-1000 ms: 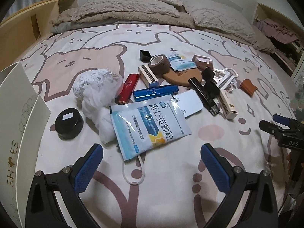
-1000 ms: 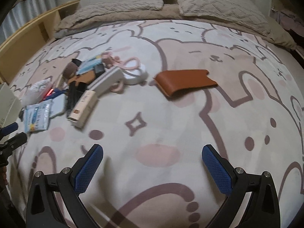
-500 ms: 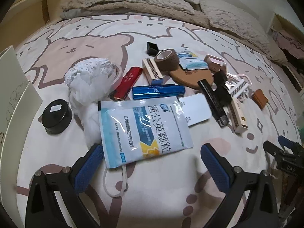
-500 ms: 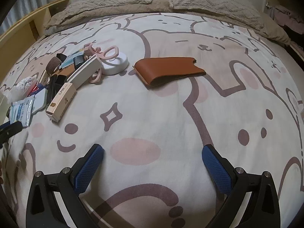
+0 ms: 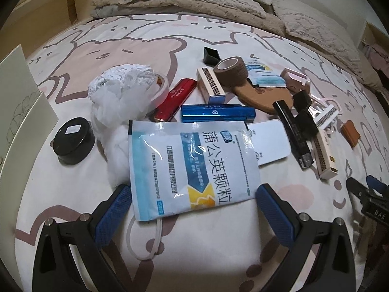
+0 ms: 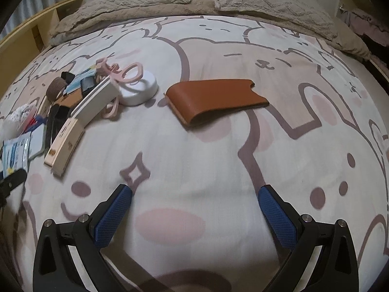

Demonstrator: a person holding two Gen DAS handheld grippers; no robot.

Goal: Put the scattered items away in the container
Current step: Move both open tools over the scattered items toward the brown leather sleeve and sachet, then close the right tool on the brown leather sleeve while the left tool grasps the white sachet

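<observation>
Scattered items lie on a bear-print bedsheet. In the left wrist view my left gripper point(image 5: 193, 200) is open, its blue pads on either side of the near edge of a blue-and-white medicine sachet point(image 5: 192, 168). Behind it lie a blue tube point(image 5: 217, 113), a red case point(image 5: 175, 99), a white tissue wad point(image 5: 121, 97), a black round tin point(image 5: 73, 141) and a brown tape roll point(image 5: 231, 71). In the right wrist view my right gripper point(image 6: 194, 204) is open and empty, short of a brown leather sleeve point(image 6: 216, 98).
A cream cardboard box point(image 5: 22, 112) stands at the left edge. A white round case point(image 6: 138, 90), pink clips and cream harmonica boxes point(image 6: 64, 143) lie left of the sleeve. Pillows and a blanket point(image 6: 267, 2) line the far side. The right gripper shows in the left wrist view point(image 5: 364, 192).
My left gripper has moved forward and down until its pads flank the sachet. My right gripper has moved closer to the brown leather sleeve.
</observation>
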